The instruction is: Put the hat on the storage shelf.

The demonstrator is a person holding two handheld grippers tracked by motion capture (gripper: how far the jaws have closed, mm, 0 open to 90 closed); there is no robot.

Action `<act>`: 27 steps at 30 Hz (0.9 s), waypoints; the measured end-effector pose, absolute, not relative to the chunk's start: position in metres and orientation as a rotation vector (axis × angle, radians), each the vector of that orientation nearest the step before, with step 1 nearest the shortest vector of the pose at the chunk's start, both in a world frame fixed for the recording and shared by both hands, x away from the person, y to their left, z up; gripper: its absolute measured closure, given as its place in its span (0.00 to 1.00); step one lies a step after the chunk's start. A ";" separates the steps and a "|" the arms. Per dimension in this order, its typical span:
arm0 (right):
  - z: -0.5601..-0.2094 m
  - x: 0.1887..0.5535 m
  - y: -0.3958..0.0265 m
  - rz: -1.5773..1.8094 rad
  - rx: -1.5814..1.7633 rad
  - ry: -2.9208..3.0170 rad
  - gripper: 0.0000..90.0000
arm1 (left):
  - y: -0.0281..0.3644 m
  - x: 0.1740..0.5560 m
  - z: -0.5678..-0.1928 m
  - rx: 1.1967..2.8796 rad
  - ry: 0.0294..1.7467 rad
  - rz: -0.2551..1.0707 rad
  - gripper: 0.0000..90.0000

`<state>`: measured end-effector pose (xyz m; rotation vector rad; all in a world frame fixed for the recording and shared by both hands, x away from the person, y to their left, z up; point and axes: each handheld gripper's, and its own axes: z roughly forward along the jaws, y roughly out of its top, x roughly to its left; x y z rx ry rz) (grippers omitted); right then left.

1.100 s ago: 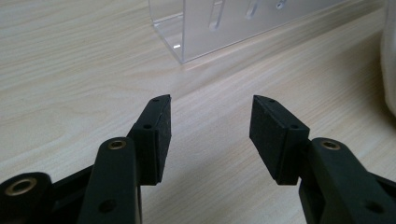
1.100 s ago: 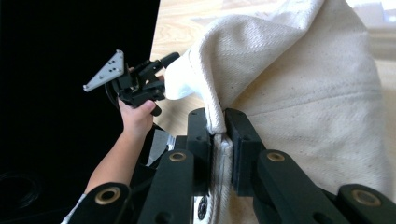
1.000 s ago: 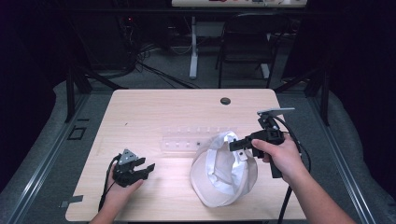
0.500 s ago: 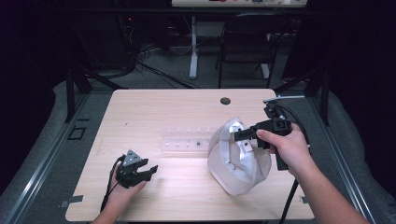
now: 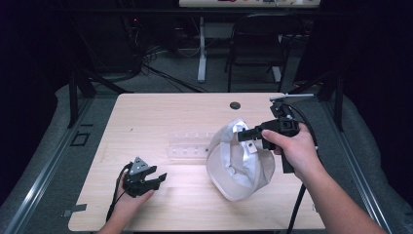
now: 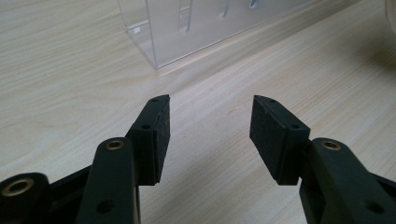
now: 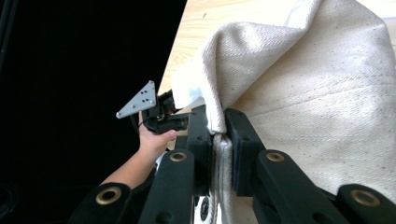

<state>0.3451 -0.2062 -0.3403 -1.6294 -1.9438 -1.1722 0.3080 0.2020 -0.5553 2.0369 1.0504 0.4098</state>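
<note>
A white cloth bag (image 5: 238, 163) hangs over the middle right of the wooden table (image 5: 160, 114), its bottom sagging near the surface. My right gripper (image 5: 242, 136) is shut on the bag's upper rim and holds it up; in the right gripper view the cream fabric (image 7: 327, 84) is pinched between the two black jaws of that gripper (image 7: 217, 135). My left gripper (image 5: 158, 179) rests low at the front left of the table, open and empty. In the left gripper view its jaws stand apart around a gap (image 6: 210, 126) over bare wood.
A clear plastic rack (image 5: 190, 146) lies at the table's centre, just left of the bag; its corner (image 6: 187, 28) stands ahead of the left gripper. A small dark round object (image 5: 235, 105) sits near the far edge. Chairs and cables stand beyond the table.
The right gripper has lifted the bag's rim up and away from the person, so the bag went from lying flat to hanging. The left gripper has stayed put.
</note>
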 end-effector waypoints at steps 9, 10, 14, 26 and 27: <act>-0.327 0.351 -0.199 -1.222 -1.607 -1.953 0.90 | 0.201 0.307 -0.554 2.037 1.042 0.406 0.55; -0.326 0.352 -0.198 -1.227 -1.608 -1.952 0.90 | 0.201 0.307 -0.554 2.034 1.039 0.413 0.57; -0.322 0.356 -0.196 -1.241 -1.611 -1.940 0.90 | 0.199 0.306 -0.554 2.049 1.006 0.418 0.61; -0.310 0.371 -0.188 -1.276 -1.625 -1.926 0.90 | 0.194 0.305 -0.555 2.042 0.995 0.439 0.55; -0.309 0.372 -0.188 -1.274 -1.628 -1.924 0.90 | 0.194 0.305 -0.555 2.038 0.993 0.435 0.55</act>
